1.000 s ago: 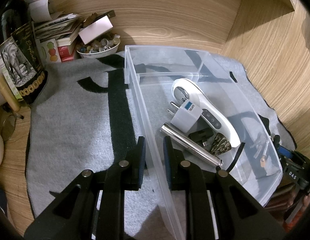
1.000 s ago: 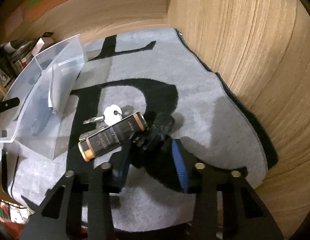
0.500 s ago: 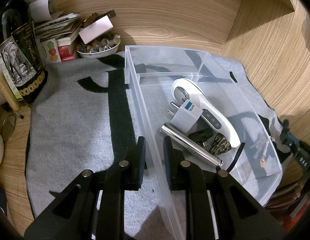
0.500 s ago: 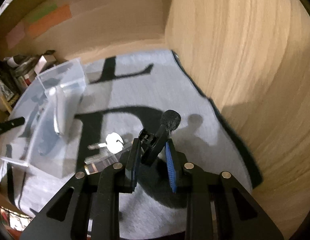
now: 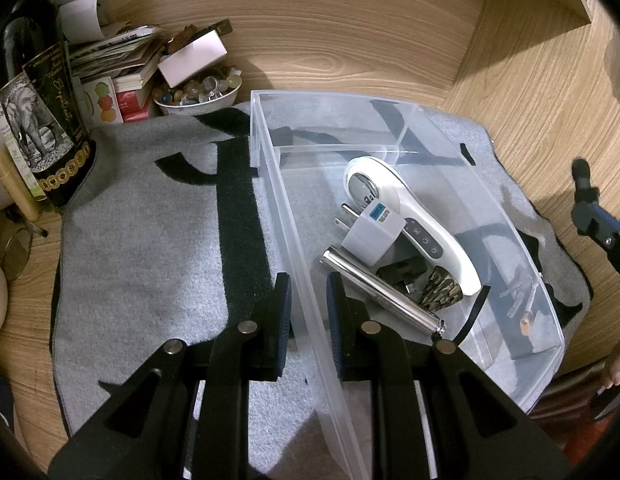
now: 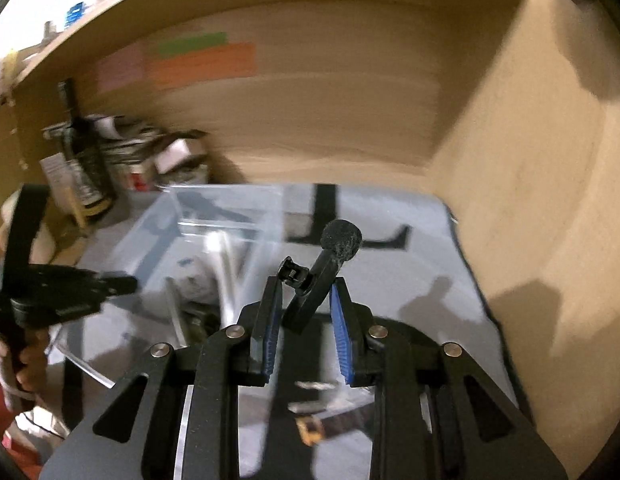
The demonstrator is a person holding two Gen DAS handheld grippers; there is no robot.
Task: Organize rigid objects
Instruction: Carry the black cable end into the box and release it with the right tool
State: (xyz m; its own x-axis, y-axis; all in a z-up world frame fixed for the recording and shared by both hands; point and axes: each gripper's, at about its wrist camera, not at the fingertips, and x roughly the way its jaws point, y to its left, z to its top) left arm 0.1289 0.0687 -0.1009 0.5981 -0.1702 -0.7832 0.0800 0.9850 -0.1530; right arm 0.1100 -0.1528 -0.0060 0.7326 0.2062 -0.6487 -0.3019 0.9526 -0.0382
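Observation:
My left gripper (image 5: pixel 308 300) is shut on the near-left wall of the clear plastic bin (image 5: pixel 286 208). In the bin lie a white handheld device (image 5: pixel 413 216), a white plug adapter (image 5: pixel 369 236), a metal cylinder (image 5: pixel 381 292), a small black part and a camouflage-patterned item (image 5: pixel 439 290). My right gripper (image 6: pixel 306 300) is shut on a small black clip-on microphone (image 6: pixel 325 268) with a foam tip and holds it in the air above the grey mat, right of the bin (image 6: pixel 226 216). The microphone also shows at the right edge of the left wrist view (image 5: pixel 585 196). A dark tube with gold ends (image 6: pixel 329 424) and keys lie on the mat below.
A grey mat with black letters (image 5: pixel 150 260) covers the wooden desk. At the back left stand a dark bottle (image 5: pixel 42 120), stacked books and papers (image 5: pixel 118 64) and a bowl of small beads (image 5: pixel 198 94). Wooden walls (image 6: pixel 529 200) close the back and right.
My right gripper closed on the microphone, lifted it off the mat and swung up and left toward the bin. The left gripper and bin have not moved.

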